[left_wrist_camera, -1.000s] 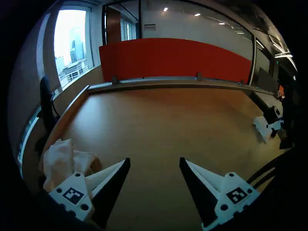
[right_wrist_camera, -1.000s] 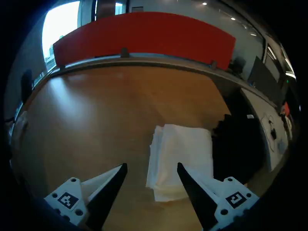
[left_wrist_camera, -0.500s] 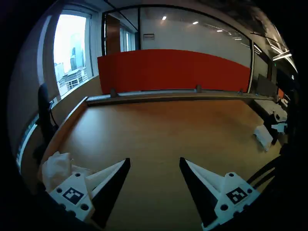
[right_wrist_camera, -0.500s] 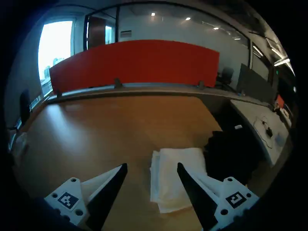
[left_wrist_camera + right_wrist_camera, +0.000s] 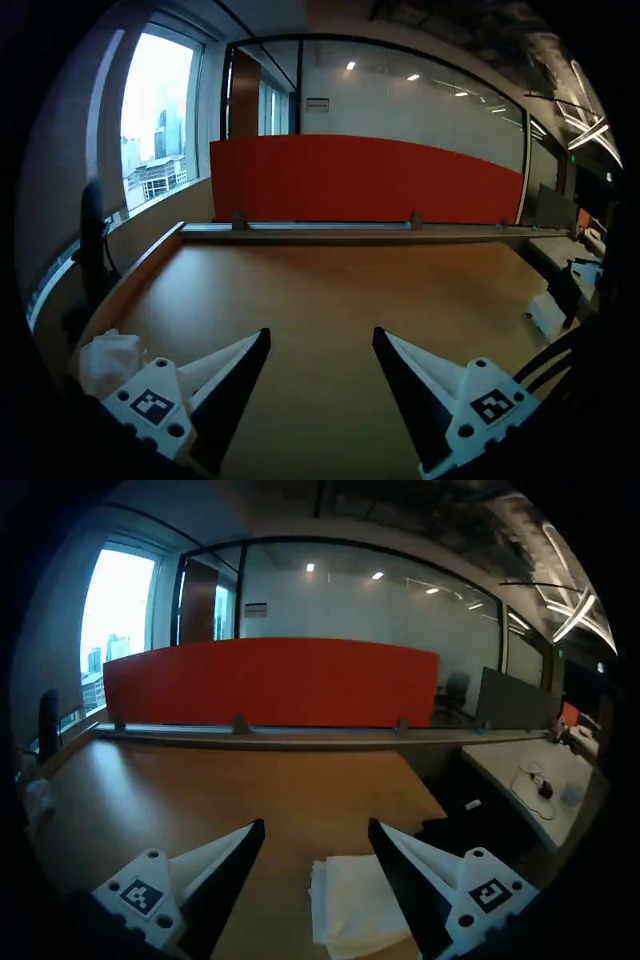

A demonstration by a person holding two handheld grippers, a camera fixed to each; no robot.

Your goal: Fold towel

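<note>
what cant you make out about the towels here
Right gripper view: folded towel, right side behind a finger of the right gripper.
Left gripper view: crumpled cloth, partly behind a finger of the left gripper.
Left gripper view: white item far right, small, edge-distorted.

No readable text: coded square markers (image 5: 152, 406) on the fingers (image 5: 232, 372), wall sign (image 5: 318, 105) too small

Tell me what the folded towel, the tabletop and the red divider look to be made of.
Folded towel: soft white cloth, probably cotton; matte, with stacked layers showing along its left edge.
Tabletop: wood or wood-look laminate; warm brown, smooth, with a soft sheen from the window light.
Red divider: flat, matte, uniformly red panel; it could be fabric-covered or painted board, and I cannot tell which.
</note>
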